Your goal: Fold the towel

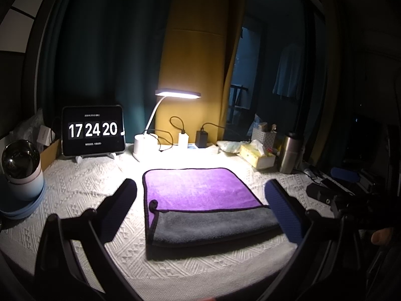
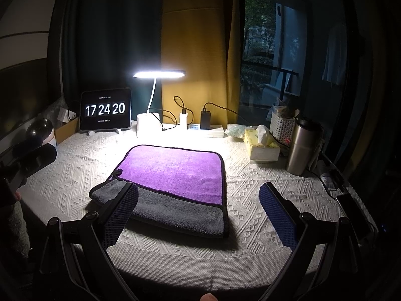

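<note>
left gripper (image 1: 200,195) spread wide, empty, hovering over the near table edge. towel (image 1: 200,200) lies flat mid-table under the lamp (image 1: 178,94): plush purple pile, black piped hem, rounded corners, near edge folded over showing a grey fleecy band. knitted white tablecloth (image 1: 87,188) beneath, diamond relief. right gripper (image 2: 199,200) also parted, holding nothing.

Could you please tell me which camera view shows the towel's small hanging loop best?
The left wrist view: the loop sits unobstructed on the towel, by its left edge. In the right wrist view it appears smaller and dimmer, just beyond the right gripper's left finger.
</note>
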Available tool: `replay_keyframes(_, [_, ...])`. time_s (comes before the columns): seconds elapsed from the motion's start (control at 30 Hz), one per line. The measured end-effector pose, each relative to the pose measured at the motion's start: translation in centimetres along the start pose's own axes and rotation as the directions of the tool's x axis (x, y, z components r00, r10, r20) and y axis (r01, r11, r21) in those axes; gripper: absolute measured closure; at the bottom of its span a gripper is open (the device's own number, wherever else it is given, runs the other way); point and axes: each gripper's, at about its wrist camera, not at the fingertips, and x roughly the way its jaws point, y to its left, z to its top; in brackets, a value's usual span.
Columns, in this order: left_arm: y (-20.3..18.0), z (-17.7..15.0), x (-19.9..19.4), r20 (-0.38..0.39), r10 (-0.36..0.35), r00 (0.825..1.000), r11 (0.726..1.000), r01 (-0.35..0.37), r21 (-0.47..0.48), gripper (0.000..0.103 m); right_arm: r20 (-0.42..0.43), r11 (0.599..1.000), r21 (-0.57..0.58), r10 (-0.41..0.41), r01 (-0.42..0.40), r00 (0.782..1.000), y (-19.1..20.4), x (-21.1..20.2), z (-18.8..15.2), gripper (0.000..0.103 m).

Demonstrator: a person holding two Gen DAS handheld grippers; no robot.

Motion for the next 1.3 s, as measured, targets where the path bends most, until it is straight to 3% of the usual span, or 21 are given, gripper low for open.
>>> replay_keyframes(0.63, [0.6,-0.7,1.4,-0.034,-0.009,0.999,1.000,0.008,-0.007,0.000,-0.020,1.000,0.007,0.007,-0.006,1.000,-0.1,1.0,-0.4,0.004])
replay_keyframes(0.77, [0.7,-1.1,2.6,-0.068,-0.010,0.998,1.000,0.009,-0.005,0.000,-0.041,1.000,0.014,0.014,-0.014,0.999,-0.6,1.9,-0.7,0.005])
replay_keyframes(1.03, [1.6,-1.9,5.5,-0.147,-0.009,0.989,1.000,0.006,-0.024,0.001,-0.095,0.999,0.042,0.033,-0.029,0.995,-1.9,4.1,-1.2,0.016])
replay_keyframes(1.3, [2.6,-2.5,8.5,-0.227,0.004,0.974,0.999,-0.014,-0.045,0.001,-0.138,0.997,0.057,0.053,-0.045,0.989,-2.8,6.7,-1.5,0.019])
